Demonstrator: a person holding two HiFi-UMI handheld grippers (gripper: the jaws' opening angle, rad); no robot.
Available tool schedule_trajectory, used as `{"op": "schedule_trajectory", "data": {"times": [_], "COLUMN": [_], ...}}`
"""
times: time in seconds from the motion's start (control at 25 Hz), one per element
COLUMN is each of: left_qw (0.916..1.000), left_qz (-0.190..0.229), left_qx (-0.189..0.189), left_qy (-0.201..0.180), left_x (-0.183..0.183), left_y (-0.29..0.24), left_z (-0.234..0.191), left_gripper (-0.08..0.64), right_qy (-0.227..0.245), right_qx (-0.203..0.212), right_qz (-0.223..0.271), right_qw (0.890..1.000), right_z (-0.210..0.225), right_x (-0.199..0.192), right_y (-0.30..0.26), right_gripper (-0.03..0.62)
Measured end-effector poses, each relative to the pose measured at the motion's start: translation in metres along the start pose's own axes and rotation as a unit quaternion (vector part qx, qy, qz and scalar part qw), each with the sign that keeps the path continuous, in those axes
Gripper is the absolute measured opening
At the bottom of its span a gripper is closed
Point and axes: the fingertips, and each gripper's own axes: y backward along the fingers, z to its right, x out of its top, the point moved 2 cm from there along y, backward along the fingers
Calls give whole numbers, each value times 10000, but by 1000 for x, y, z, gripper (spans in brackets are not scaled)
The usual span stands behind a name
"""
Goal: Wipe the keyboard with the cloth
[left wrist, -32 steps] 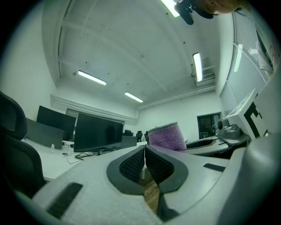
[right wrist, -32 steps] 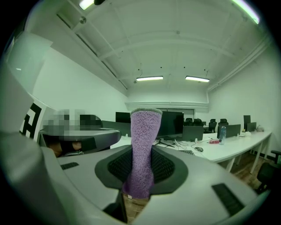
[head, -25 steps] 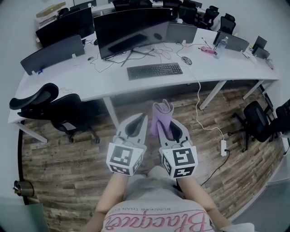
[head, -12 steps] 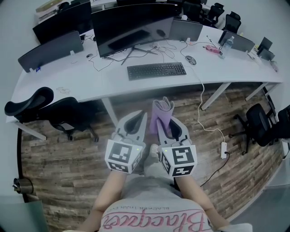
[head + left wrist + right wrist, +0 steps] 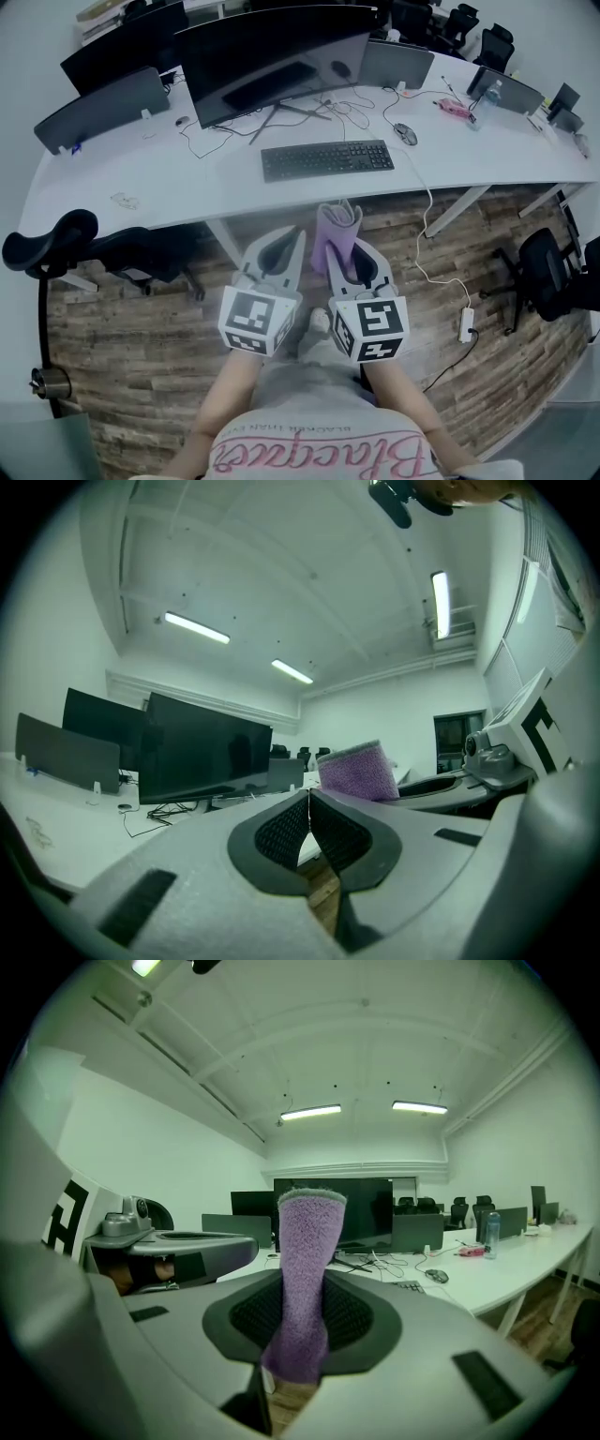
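A black keyboard (image 5: 326,158) lies on the white desk (image 5: 187,178) in front of a large dark monitor (image 5: 272,56). Both grippers hover over the wooden floor, short of the desk's near edge. My right gripper (image 5: 339,246) is shut on a folded purple cloth (image 5: 335,234), which sticks up between its jaws in the right gripper view as the purple cloth (image 5: 302,1279). My left gripper (image 5: 292,246) is shut with nothing in it; its pads meet in the left gripper view, where the cloth (image 5: 356,772) shows to the right.
A mouse (image 5: 406,133) and loose cables lie right of the keyboard. A bottle (image 5: 483,94) and a pink item stand farther right. Black office chairs sit at the left (image 5: 56,246) and right (image 5: 553,272). A power strip (image 5: 465,324) lies on the floor.
The desk and keyboard have come closer and lower in the head view. Both grippers keep their places relative to each other, the cloth still held.
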Motion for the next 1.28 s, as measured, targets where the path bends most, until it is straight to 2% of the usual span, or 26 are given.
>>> {"op": "schedule_trajectory", "data": {"times": [0.4,0.68,1.0,1.28], "left_qw": [9993,9979,9960,9939], "left_qz": [-15,-98,-159,-241], "left_qx": [381,636,875,1072], "left_qy": [-28,27,-7,5], "left_x": [11,5,2,-1], "left_y": [-99,-155,-185,-193], "left_z": [-37,-53,-67,-93], "left_gripper": [5,5,5,5], "right_qy": [54,62,31,-59], "right_qx": [421,684,933,1038], "right_qz": [-62,-141,-135,-193], "right_qw": [9991,9975,9955,9944], "right_z": [65,106,126,126], "right_x": [20,24,31,31], "right_y": [-86,-129,-158,-184], "right_gripper": [92,92,92,92]}}
